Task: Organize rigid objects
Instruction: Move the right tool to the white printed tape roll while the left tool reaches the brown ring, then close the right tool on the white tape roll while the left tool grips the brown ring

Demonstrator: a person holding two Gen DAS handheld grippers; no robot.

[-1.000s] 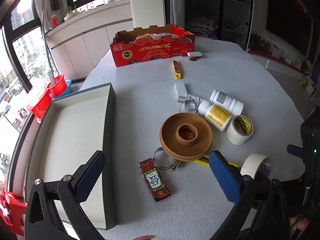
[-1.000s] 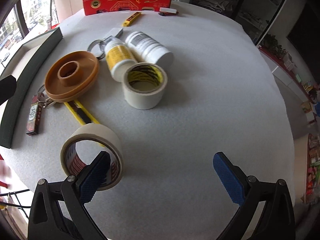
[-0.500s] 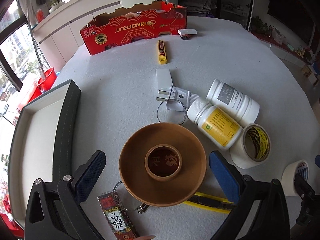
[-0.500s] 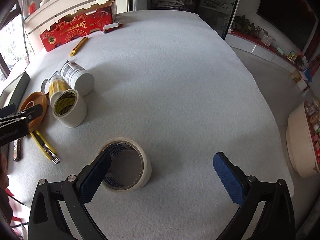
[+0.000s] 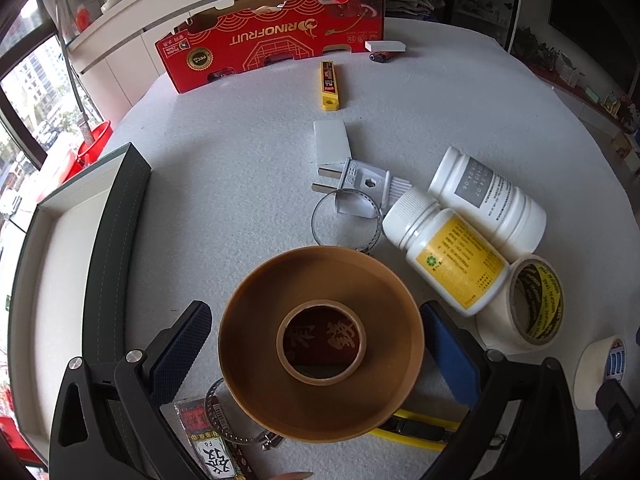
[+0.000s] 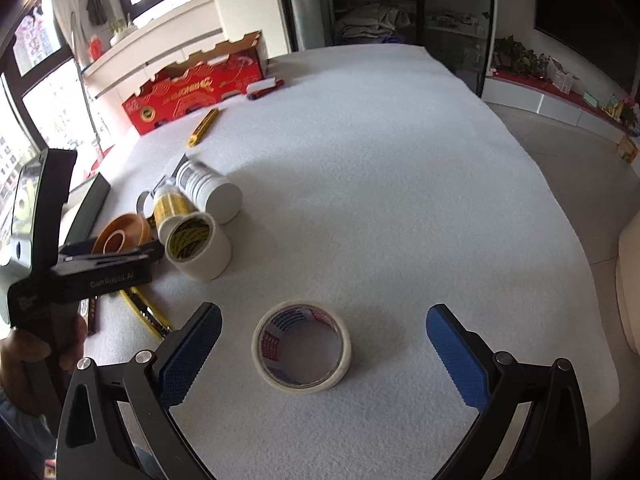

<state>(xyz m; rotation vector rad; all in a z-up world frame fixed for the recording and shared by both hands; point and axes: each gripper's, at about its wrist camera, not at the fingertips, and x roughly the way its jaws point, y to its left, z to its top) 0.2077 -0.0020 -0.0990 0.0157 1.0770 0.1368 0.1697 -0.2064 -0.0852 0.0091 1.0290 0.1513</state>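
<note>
Both hand-held grippers gape; brown dish [image 5: 320, 344], tape roll [image 6: 302, 346].

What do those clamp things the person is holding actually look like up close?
Each hand-held gripper, left and right, has a black forked frame with silver screws and two flat fingers faced with blue, dimpled pads. Seen from the right wrist view, the left one's black body carries white lettering and a small screen.

My table [image 5: 240, 184] wears a pale grey felt-like cover. On it I see a red cardboard box [image 5: 272, 36] at the far edge, a yellow utility knife [image 5: 330, 86], a white plug [image 5: 360, 178], two white bottles [image 5: 468, 236] lying side by side, a brown dish [image 5: 320, 344], a dark tray [image 5: 116, 232] and three tape rolls, one [image 6: 302, 346] set apart.
</note>
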